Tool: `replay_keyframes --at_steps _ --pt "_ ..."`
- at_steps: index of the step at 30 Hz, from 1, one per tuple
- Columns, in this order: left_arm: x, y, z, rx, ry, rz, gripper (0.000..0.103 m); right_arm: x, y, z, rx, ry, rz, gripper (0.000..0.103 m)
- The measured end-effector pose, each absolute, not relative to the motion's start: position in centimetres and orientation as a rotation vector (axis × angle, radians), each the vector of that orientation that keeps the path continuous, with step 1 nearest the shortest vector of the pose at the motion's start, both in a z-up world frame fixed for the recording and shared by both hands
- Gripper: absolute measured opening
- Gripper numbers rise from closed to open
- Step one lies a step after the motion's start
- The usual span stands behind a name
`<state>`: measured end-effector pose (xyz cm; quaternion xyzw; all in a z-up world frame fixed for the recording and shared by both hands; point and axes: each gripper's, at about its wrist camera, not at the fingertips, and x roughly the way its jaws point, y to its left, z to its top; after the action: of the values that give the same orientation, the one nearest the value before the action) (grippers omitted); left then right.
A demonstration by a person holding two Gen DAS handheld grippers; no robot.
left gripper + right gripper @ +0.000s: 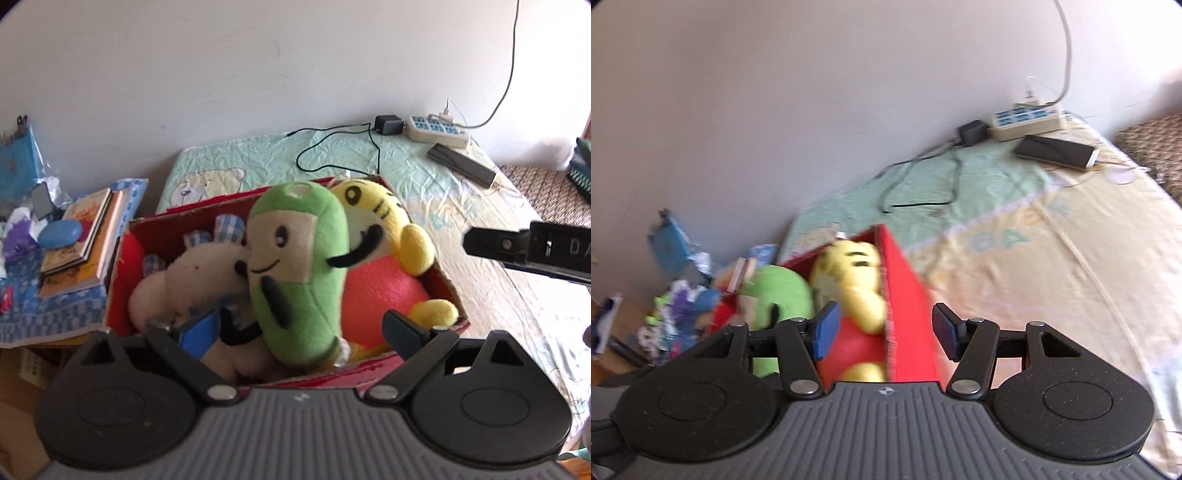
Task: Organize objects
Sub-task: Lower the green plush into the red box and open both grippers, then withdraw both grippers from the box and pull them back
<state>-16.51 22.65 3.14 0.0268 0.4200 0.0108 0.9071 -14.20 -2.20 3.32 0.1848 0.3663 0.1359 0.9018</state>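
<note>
A red cardboard box (117, 280) stands on the bed and holds three plush toys. A white plush (184, 273) with checked ears lies at its left, a green plush (299, 266) stands in the middle, and a yellow tiger plush (373, 210) with a pink body fills the right. My left gripper (300, 329) is open above the box's near edge, its fingers either side of the green plush's lower end without touching it. My right gripper (884, 330) is open and straddles the box's right wall (908, 295), beside the yellow tiger plush (849, 266). One finger of it (491, 243) shows at the right of the left wrist view.
A power strip (437, 129), a black adapter (388, 124) with a looping cable and a dark flat device (461, 162) lie on the bed sheet (498, 295) near the wall. Stacked books (85, 236), a blue oval case (59, 232) and loose clutter crowd the left.
</note>
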Motion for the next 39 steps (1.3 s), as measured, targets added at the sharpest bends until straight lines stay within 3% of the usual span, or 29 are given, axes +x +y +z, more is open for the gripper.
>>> replay_keyframes --at_steps 11,21,39 --pt "-17.3 15.0 3.7 0.089 0.893 0.018 0.098 -16.6 -7.9 3.1 0.274 0.784 0.039 0.07" --pt "-18.0 9.3 2.7 0.142 0.924 0.013 0.098 -18.5 -12.1 2.9 0.215 0.766 -0.062 0.075" --pt "-18.5 6.7 0.8 0.116 0.982 0.053 0.099 -18.2 -13.0 2.0 0.137 0.797 -0.031 0.08"
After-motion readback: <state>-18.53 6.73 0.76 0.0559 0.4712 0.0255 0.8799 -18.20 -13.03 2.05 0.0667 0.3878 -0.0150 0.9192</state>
